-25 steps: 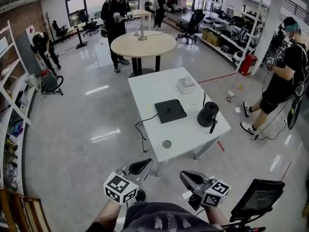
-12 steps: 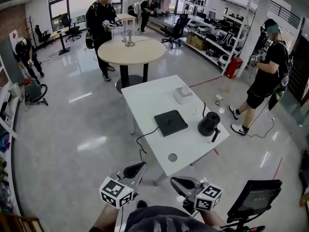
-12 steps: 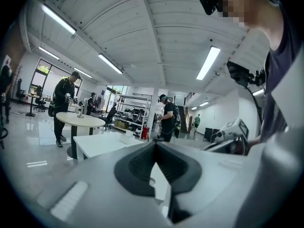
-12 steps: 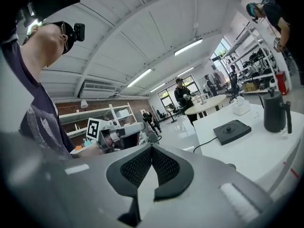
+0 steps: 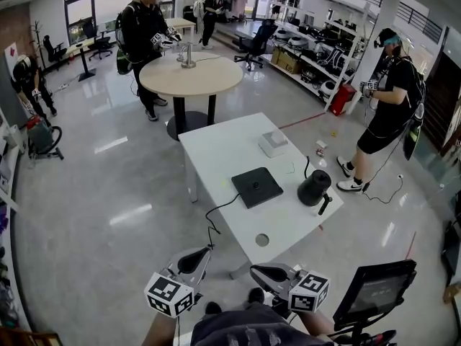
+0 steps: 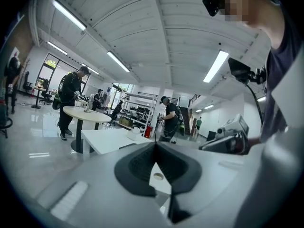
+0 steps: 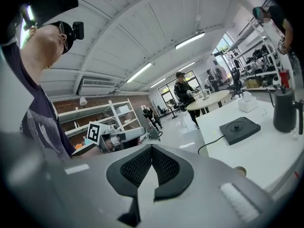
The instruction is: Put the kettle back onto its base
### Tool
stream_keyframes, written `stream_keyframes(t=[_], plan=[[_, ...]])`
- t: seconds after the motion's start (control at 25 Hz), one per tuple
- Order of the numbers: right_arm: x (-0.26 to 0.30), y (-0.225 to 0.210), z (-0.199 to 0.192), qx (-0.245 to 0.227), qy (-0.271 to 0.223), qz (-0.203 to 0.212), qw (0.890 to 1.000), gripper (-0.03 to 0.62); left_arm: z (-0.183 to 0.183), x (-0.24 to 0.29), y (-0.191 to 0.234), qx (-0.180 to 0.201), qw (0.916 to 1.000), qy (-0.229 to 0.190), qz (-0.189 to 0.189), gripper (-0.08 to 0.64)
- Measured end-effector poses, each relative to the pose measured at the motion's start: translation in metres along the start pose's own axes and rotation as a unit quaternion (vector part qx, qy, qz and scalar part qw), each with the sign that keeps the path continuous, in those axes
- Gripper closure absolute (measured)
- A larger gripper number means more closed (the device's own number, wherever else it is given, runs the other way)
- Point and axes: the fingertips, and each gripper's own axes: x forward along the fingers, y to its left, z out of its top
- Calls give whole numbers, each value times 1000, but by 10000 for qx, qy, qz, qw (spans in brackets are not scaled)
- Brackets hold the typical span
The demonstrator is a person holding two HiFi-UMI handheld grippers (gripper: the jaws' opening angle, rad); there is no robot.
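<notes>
Both hands sit low and tucked in close to the body at the bottom of the head view, each one pointing its gripper roughly level out toward the white table. The left gripper [image 5: 204, 253] has its tongs pressed together with nothing in them. The right gripper [image 5: 258, 269] is the same deal, pads closed on each other and empty. Both are short of the table and not touching anything.

The room is a big open workshop kind of space with a shiny grey floor [image 5: 108, 193] and shelving [image 5: 317, 45] full of gear along the right side. The white table [image 5: 216, 150] stands in the middle, ahead of the grippers. Behind it is a round table [image 5: 191, 74] with a person in black [image 5: 144, 27] standing at it, and another person [image 5: 385, 110] stands on the floor off to the right. A dark screen [image 5: 374, 293] is just right of the right gripper.

On the white table, the flat black base [image 5: 257, 187] sits about mid-table. The black kettle [image 5: 315, 187] stands upright to the right of it, near the table's right edge, apart from the base and not on it. A white box [image 5: 274, 143] sits further back, and there's a small round hole [image 5: 262, 240] in the top toward the near corner.
</notes>
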Motion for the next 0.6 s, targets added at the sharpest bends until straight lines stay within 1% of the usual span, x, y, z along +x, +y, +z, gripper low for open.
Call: stream_keyframes(t=[0.08, 0.24, 0.4, 0.48, 0.6], plan=[[3, -5, 4, 100, -53, 43, 9999, 591, -1, 0, 3, -5, 10000, 29, 58, 560], [8, -28, 7, 90, -77, 183, 9998, 590, -2, 13, 10, 78, 9996, 82, 243, 560], [9, -58, 16, 103, -109, 405, 9991, 589, 0, 35, 14, 109, 9985, 181, 510, 560], [4, -74, 26, 104, -188, 460, 9987, 591, 1, 51, 12, 131, 9979, 278, 571, 560], [-9, -101, 41, 161, -383, 458, 9981, 590, 6, 75, 7, 270, 9967, 460, 604, 560]])
